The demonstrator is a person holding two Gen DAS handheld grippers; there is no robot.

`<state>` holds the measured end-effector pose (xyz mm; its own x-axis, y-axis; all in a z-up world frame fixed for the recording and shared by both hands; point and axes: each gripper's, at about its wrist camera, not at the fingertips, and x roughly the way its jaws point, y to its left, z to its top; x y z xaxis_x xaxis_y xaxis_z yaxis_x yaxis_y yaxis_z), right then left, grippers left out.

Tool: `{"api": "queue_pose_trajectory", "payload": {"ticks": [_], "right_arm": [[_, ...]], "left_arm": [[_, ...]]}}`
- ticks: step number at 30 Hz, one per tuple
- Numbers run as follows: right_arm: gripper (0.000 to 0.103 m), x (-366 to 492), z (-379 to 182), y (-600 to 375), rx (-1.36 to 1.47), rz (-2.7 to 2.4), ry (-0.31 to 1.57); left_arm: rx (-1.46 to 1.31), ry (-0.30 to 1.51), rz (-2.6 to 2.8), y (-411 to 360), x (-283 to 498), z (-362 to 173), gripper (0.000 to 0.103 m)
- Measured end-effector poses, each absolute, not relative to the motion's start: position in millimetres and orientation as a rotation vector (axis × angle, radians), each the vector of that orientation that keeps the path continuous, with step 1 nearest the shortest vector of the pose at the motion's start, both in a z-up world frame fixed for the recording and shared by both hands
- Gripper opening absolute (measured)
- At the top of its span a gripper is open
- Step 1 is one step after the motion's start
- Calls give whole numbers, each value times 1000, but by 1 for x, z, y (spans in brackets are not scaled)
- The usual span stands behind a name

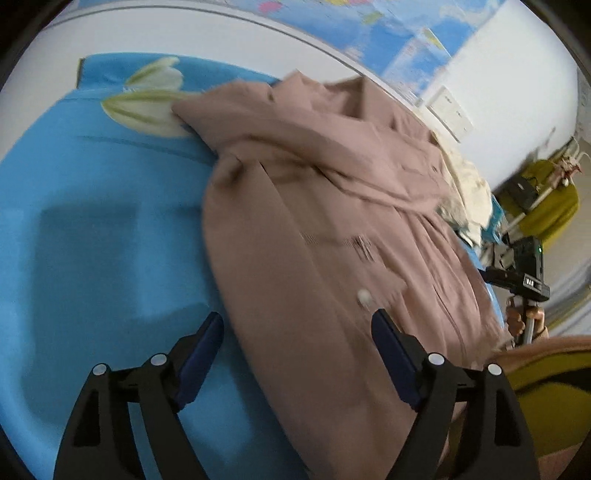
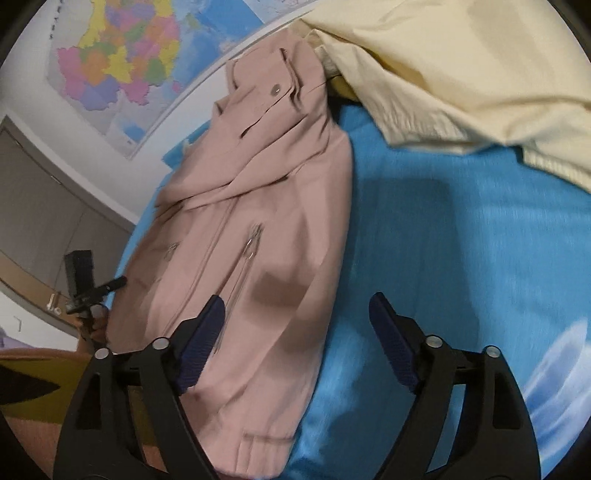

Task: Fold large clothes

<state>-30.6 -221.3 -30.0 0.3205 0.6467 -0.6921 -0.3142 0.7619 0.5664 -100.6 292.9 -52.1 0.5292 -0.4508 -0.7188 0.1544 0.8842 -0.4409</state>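
On the blue bedsheet (image 1: 92, 221), pink jacket (image 1: 314, 221) lying folded lengthwise, cream garment (image 2: 461, 66) just beyond it, left gripper (image 1: 297, 328) spread wide and empty, right gripper (image 2: 295, 314) likewise apart, nothing clamped.

The pink jacket (image 2: 258, 229) lies lengthwise on the bed (image 2: 443, 258), and bare blue sheet runs open along both its long sides, free for a gripper to pass. A heaped cream garment (image 2: 461, 74) crowds the far end on one side, touching the jacket's collar. Beyond that end the wall (image 1: 184, 33) closes the way.
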Motion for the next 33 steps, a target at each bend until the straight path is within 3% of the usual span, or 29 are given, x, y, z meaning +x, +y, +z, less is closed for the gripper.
{"api": "queue_pose_trajectory", "payload": {"ticks": [8,16,17,19,21,22,23,24,25,26,28,31,32,33], "right_arm": [[83,-63,-42,-213,390,726,1083],[80,-79,-43,-190,369,880,1085],[79,-80,-43,-189,375,890,1081],[65,-78,-46,-189,397,897,1086],[49,-78,-50,-191,431,894,1091],[42,-78,-51,-191,442,889,1095],[29,-79,-52,-194,452,890,1097],[22,-80,-52,-195,477,902,1097],[22,-82,-52,-197,496,914,1092],[23,-85,-50,-199,511,923,1084],[42,-86,-49,-199,486,888,1094],[43,-88,-51,-197,474,899,1094],[44,-89,-50,-195,471,900,1091],[34,-89,-49,-193,475,900,1086]], "left_arm": [[-401,945,-504,265,-136,-57,96],[-455,930,-552,243,-145,-60,96],[-474,924,-551,244,-144,-60,96],[-481,913,-535,242,-143,-60,95],[-465,915,-496,240,-142,-61,73],[-448,923,-448,237,-140,-62,55],[-440,927,-428,237,-140,-61,31],[-439,942,-412,236,-139,-63,23],[-439,956,-392,237,-139,-64,21],[-436,955,-380,236,-140,-64,21],[-425,958,-369,237,-141,-63,27],[-544,943,-467,247,-137,-67,60],[-554,939,-474,247,-137,-68,61],[-543,933,-466,245,-137,-67,60]]}}
